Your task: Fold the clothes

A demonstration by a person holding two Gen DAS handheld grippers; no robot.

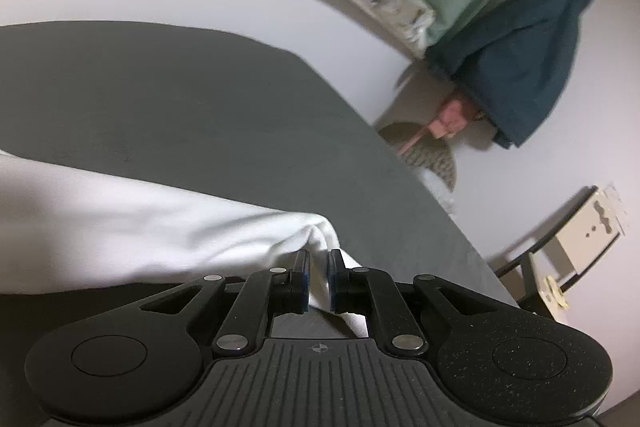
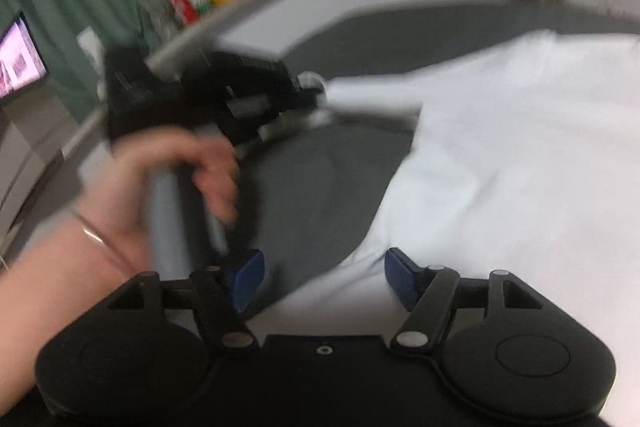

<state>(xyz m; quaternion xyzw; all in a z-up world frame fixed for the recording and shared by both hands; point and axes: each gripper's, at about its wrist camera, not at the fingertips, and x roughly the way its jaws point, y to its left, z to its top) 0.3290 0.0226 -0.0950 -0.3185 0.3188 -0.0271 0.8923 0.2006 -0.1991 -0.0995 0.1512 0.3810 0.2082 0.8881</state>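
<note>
One tool (image 1: pixel 318 281) gripping white garment (image 1: pixel 140 227)

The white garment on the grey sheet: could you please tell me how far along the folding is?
Early, as far as can be seen. Done: the white garment lies spread on the grey sheet. In hand: the left claw is shut on a pinched edge of it, lifting a strip off the sheet; the right claw stands open over the near edge, gripping nothing. Left: no completed fold shows, so the folding itself remains.
</note>
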